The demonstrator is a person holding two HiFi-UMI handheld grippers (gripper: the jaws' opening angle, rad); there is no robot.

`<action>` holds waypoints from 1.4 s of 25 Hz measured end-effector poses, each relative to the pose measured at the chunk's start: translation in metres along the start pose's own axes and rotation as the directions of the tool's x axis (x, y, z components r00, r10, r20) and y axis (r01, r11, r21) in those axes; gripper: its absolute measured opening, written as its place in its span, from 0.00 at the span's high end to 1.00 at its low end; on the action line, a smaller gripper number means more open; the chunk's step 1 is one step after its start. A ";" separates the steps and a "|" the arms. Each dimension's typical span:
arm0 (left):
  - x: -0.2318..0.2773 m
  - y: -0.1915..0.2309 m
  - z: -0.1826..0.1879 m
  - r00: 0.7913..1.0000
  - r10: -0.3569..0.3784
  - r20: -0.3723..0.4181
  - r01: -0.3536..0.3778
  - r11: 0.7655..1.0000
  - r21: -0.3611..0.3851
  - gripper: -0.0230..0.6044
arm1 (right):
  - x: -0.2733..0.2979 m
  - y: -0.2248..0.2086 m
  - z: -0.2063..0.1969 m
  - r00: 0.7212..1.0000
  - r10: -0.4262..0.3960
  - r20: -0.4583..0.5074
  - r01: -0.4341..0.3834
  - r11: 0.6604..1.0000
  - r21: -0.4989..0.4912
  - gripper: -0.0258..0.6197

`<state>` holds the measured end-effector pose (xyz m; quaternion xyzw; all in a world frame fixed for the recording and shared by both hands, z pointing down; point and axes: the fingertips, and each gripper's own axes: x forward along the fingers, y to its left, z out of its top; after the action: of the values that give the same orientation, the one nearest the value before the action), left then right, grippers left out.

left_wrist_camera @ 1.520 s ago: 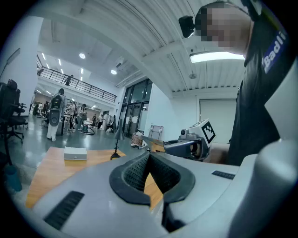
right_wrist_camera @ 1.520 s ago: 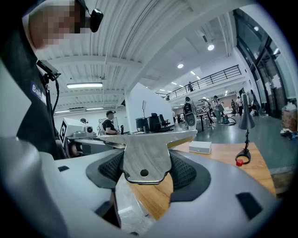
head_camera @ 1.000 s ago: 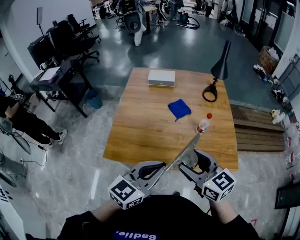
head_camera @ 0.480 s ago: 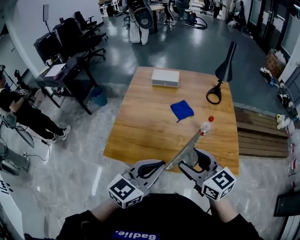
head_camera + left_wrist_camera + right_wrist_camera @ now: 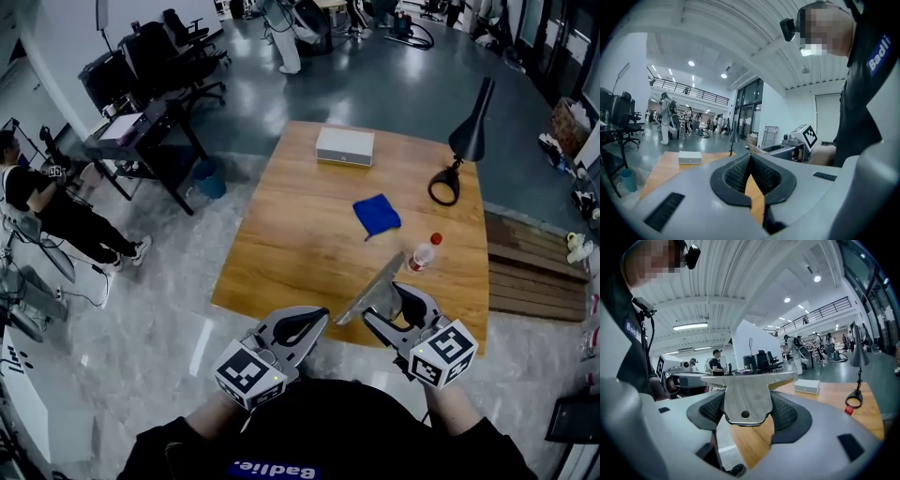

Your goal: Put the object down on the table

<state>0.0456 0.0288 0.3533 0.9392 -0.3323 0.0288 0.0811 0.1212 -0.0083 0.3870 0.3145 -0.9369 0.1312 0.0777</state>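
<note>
A flat grey metal plate with a small hole is gripped at its tab end by my right gripper, whose pads press its two faces. It slants above the near edge of the wooden table. In the right gripper view the plate stands across the jaws of the right gripper. My left gripper hovers just left of the plate's lower end. In the left gripper view the tips of my left gripper meet with nothing between them.
On the table lie a blue cloth, a clear bottle with a red cap, a white box and a black desk lamp. Wooden pallets lie to the right. Office chairs and a person stand at the left.
The head view has shifted, so the table sits a little further right and lower. Both grippers stay close together with the plate still in the right one.
</note>
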 end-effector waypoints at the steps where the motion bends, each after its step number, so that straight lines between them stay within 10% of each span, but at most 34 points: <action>1: 0.001 0.007 -0.001 1.000 -0.002 0.001 0.002 1.000 -0.003 0.96 | 0.007 -0.004 -0.002 1.000 -0.007 -0.006 0.007 1.000 0.001 0.51; 18: -0.012 0.144 -0.009 0.979 -0.204 -0.028 0.204 0.979 0.005 0.96 | 0.161 -0.049 -0.031 0.968 -0.195 -0.160 0.202 0.979 0.035 0.51; 35: 0.016 0.156 0.001 0.995 -0.098 -0.036 0.098 0.995 0.003 0.96 | 0.202 -0.123 -0.142 0.904 -0.177 -0.388 0.207 0.978 0.036 0.51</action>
<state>-0.0400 -0.1012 0.3745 0.9539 -0.2843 0.0425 0.0864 0.0452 -0.1757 0.5931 0.3764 -0.8623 0.2175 0.2596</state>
